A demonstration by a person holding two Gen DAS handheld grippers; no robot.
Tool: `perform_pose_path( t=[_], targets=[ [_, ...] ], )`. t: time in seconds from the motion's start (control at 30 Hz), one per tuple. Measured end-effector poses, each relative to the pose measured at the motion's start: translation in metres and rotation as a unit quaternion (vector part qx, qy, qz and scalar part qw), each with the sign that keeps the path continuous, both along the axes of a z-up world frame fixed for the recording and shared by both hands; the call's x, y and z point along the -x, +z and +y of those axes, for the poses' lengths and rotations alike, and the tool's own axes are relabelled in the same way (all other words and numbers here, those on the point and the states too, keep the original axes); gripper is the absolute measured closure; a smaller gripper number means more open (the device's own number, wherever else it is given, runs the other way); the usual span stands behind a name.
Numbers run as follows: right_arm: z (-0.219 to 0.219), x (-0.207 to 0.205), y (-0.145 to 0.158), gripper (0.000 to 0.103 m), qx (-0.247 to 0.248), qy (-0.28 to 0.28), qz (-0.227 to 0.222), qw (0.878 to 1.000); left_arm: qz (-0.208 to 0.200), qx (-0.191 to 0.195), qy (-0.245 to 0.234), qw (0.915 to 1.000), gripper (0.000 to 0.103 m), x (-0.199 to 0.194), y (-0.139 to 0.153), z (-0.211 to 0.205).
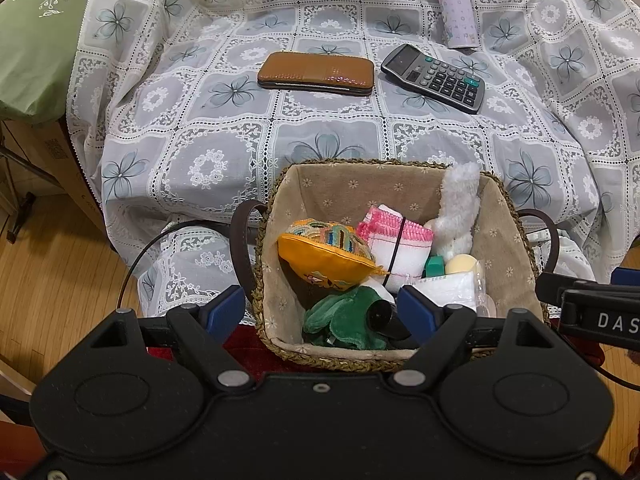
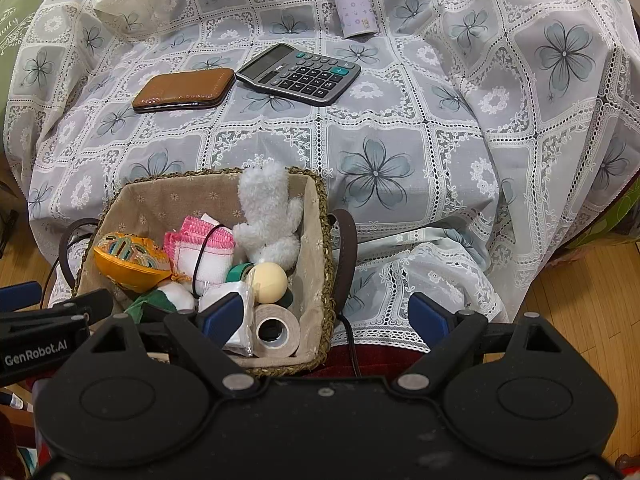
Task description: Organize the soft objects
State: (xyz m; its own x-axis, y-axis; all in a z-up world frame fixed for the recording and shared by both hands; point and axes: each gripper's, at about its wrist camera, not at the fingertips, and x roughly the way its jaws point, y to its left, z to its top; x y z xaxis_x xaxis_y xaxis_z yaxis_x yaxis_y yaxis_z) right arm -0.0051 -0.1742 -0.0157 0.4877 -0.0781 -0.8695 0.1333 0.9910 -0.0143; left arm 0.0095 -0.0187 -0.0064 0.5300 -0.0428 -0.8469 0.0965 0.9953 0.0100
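Woven seagrass basket w/ beige floral liner sits at the near edge of the lace-covered surface and holds the soft stuff: orange embroidered pouch, pink-trimmed white cloth, fluffy white plush toy, green fleece cloth; prob. gathered there to keep softs together. Hard items lie beyond the basket: brown leather wallet, grey calculator, lilac bottle. Left gripper hangs over the basket's near rim, spread wide, nothing in it. Right gripper just right of the basket, equally wide, empty.
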Motion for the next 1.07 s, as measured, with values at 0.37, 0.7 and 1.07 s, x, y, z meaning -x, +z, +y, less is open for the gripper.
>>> perform_pose_path(
  t=[0.37, 0.7, 1.07],
  targets=[
    [-0.0002, 0.0003, -0.0004, 0.013, -0.001, 0.000, 0.001, 1.000, 0.002, 0.000, 0.000, 1.0000, 0.023, 0.0015, -0.0023, -0.0006],
    [-0.0004, 0.0005, -0.0014, 0.013, -0.001, -0.001, 0.001, 1.000, 0.002, 0.001, 0.000, 1.0000, 0.023, 0.0003, -0.0017, -0.0002],
    [-0.0004, 0.0006, -0.0017, 0.013, -0.001, -0.001, 0.001, 1.000, 0.003, -0.001, 0.000, 1.0000, 0.023, 0.0003, -0.0017, 0.0011]
  ],
)
